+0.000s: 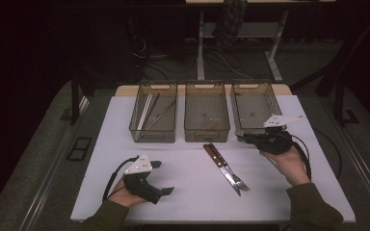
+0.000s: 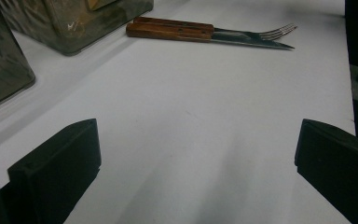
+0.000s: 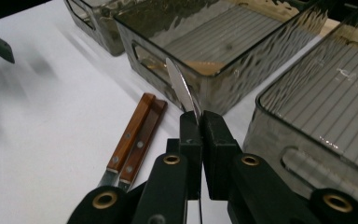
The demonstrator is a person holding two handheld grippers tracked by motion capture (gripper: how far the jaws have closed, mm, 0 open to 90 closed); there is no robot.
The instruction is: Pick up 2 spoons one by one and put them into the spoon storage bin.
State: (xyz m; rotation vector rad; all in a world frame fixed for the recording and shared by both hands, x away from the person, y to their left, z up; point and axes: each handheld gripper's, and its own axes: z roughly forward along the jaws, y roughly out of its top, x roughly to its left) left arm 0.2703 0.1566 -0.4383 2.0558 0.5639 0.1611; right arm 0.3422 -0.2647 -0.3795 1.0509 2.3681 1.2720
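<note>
The right gripper (image 3: 199,122) is clamped on a thin metal blade (image 3: 182,91), likely a knife, which sticks up from between its jaws. It hangs just in front of the right bin (image 1: 254,105), near the middle bin (image 1: 206,111). On the white table (image 1: 183,187) nearby lie a wooden-handled knife (image 1: 220,163) and fork (image 1: 231,172), side by side. The left gripper (image 1: 163,179) rests spread wide and empty near the table's front edge.
</note>
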